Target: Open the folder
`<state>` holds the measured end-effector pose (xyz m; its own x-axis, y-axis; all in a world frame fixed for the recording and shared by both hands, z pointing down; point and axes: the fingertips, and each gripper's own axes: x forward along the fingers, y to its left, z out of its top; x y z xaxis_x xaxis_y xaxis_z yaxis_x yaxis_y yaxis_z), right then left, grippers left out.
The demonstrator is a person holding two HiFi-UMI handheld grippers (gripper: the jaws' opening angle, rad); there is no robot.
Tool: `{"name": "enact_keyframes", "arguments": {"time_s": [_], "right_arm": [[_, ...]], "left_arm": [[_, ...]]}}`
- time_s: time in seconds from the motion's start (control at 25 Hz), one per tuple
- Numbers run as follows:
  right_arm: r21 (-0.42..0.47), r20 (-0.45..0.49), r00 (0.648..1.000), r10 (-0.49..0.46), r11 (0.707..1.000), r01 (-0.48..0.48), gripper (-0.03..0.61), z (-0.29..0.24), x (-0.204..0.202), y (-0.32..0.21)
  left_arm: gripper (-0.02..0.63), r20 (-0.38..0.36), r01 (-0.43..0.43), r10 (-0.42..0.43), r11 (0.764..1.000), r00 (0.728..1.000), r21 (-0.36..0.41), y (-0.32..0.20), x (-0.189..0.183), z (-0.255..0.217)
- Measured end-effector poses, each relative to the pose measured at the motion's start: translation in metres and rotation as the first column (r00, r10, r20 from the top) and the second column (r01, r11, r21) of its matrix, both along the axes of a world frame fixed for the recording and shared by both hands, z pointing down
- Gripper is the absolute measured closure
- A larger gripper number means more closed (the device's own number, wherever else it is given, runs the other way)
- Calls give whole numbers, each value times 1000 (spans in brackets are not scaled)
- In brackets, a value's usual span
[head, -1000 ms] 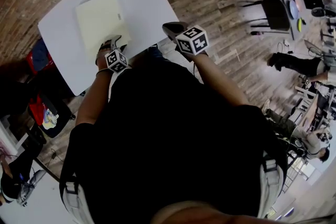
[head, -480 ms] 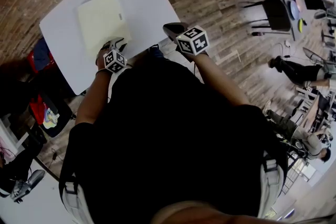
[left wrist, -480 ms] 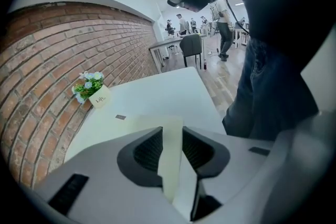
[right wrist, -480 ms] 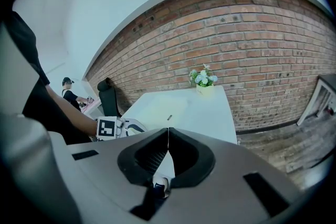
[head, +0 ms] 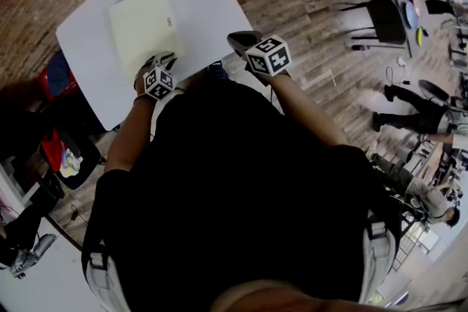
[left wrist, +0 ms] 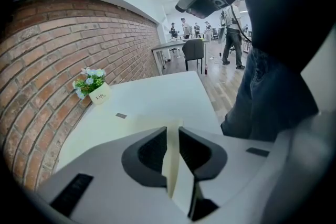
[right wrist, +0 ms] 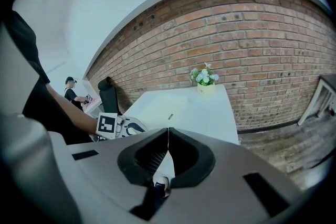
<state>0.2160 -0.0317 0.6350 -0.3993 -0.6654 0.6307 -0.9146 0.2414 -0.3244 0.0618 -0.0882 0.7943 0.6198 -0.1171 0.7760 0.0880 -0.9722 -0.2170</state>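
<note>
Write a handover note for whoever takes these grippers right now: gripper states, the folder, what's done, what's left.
Left gripper: jaws have just been closing on the near edge of the folder; the cover's edge sits between them, apparently pinched.
Right gripper: shut, empty, held by the edge of the table.
Folder: flat and closed on the table.
Done: grip on the cover.
Left: lift the cover and swing it open.

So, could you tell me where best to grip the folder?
Probably the cover's near edge, approached from the near side: the folder lies flat, so only an edge can be pinched. The left hand-held gripper has just been closing there, with that edge between its jaws.
</note>
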Motion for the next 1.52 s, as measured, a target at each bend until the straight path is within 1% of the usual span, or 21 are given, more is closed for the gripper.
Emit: {"name": "enact_keyframes", "arguments": {"time_s": [0.44, 0.76, 0.92, 1.16, 1.32, 1.52], "right_arm": [[-10, 0, 1000, -3, 1000, 3, 552, 1, -4, 1], [-6, 15, 1000, -15, 1000, 15, 552, 3, -9, -4], [-5, 13, 1000, -22, 1000, 22, 552, 3, -11, -7], [-5, 17, 999, -37, 999, 37, 552, 3, -15, -11], [-4, 20, 998, -51, 999, 51, 552, 3, -20, -15], [-2, 22, 997, -73, 997, 73, 552, 3, -26, -21]], "left_arm": [[558, -22, 12, -13, 1000, 1000, -10, 0, -2, -6], [571, -57, 51, -53, 998, 997, -31, -3, -1, -14], [577, -91, 92, -96, 994, 991, -52, -6, -2, -21], [588, -159, 173, -191, 978, 969, -120, -14, -5, -33], [591, -191, 234, -268, 955, 944, -181, -18, -9, -41], [592, -228, 282, -336, 929, 914, -238, -23, -14, -49]]}}
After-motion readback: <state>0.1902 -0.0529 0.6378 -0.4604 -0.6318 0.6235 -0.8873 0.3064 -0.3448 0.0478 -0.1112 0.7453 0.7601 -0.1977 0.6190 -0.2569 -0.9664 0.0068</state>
